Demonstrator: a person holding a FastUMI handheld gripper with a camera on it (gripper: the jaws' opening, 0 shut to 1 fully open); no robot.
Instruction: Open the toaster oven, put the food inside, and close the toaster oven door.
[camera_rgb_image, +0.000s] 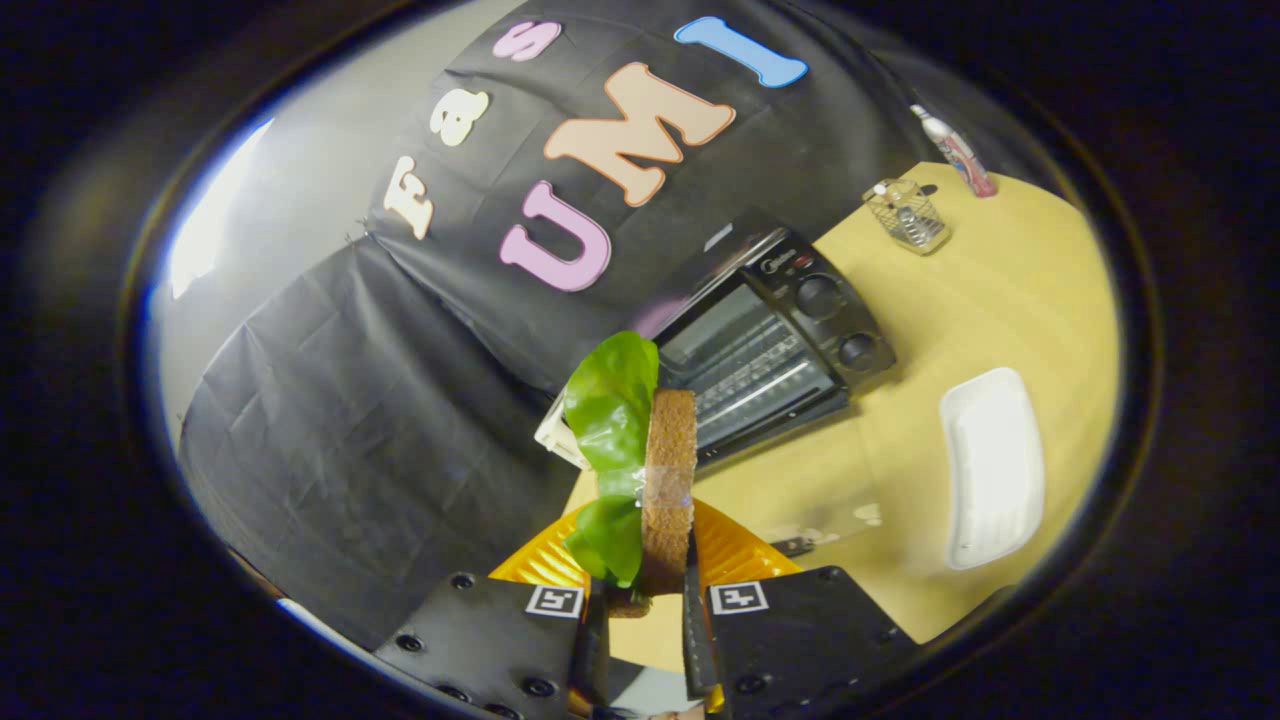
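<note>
tongs (640, 600) clamped on sandwich (650, 470); toaster oven (770, 340) open beyond; white tray (992, 465) bare

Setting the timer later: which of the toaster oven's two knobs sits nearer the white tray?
The lower knob on the toaster oven, closer to the white tray; the other knob sits nearer the wire basket.

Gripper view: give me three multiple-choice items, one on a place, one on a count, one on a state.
1. Where is the white tray?
A. inside the oven
B. on the table beside the toaster oven
C. between the fingers

2. How many knobs show on the oven's panel?
A. two
B. four
C. none

3. The hand-held gripper is:
A. open, holding nothing
B. shut on the oven handle
C. shut on the sandwich

Key: B, the tray lies on the yellow tabletop; A, two round knobs; C, both fingers press bread and lettuce.
</note>
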